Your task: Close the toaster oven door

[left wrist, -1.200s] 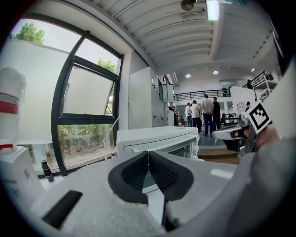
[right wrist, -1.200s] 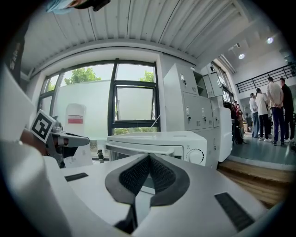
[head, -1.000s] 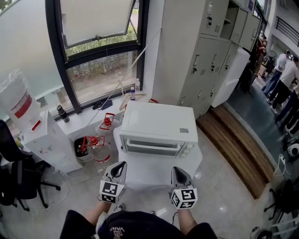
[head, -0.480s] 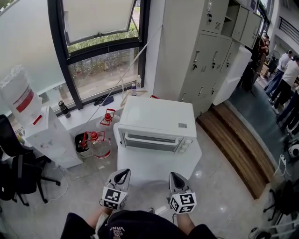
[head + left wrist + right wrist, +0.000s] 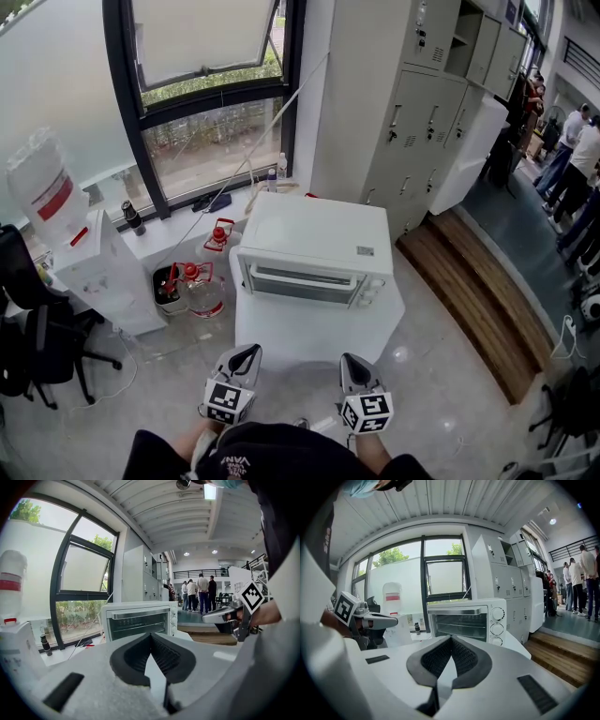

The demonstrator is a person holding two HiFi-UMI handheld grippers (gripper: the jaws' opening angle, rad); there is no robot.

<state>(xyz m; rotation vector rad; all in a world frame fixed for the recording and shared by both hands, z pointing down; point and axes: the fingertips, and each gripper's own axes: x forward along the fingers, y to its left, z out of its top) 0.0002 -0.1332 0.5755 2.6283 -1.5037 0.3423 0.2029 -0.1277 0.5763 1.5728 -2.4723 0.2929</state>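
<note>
Left gripper (image 5: 246,352) and right gripper (image 5: 352,360): jaws pressed together, nothing between them. You hold both side by side by the near edge of the white table (image 5: 281,339), apart from the toaster oven (image 5: 317,236) farther back on it, whose door (image 5: 305,284) sits shut, facing you.

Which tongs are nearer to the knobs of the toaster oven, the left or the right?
Right. The right tongs hover almost straight before the knobs, apart from them; the left tongs hover before the opposite, left end of the toaster oven.
</note>
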